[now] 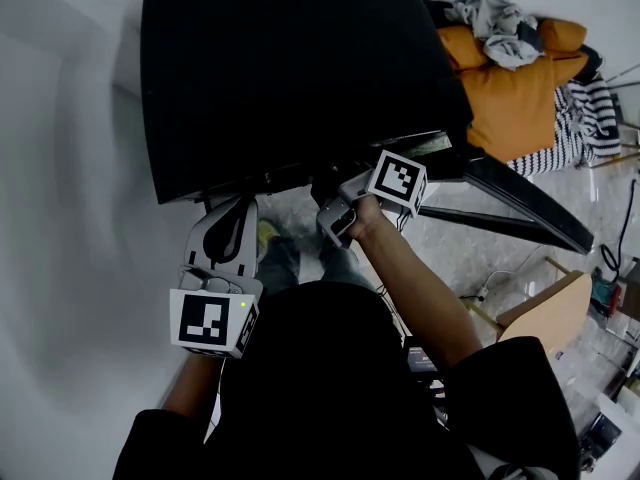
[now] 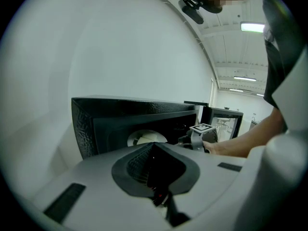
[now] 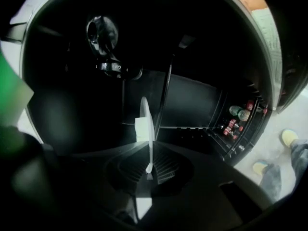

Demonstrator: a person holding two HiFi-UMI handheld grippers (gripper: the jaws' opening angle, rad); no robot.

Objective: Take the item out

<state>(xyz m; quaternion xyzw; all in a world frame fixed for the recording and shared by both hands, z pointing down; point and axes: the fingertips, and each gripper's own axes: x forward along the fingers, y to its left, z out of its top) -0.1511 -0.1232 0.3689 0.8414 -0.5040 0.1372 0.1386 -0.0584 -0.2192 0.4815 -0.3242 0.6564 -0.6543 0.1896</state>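
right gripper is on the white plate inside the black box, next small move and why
Probably draw the right gripper straight back out: its jaws pinch the white plate by its rim, and the plate sits inside the black box.

My left gripper (image 2: pixel 154 146), fingers together, faces an open black box (image 2: pixel 96 121); the right gripper (image 2: pixel 191 139) sits beside its white plate (image 2: pixel 144 137).

No legible text, seemingly; only coded square markers (image 1: pixel 398 181).

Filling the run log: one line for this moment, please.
right gripper: shut on white plate inside black box | left gripper: shut, empty, outside
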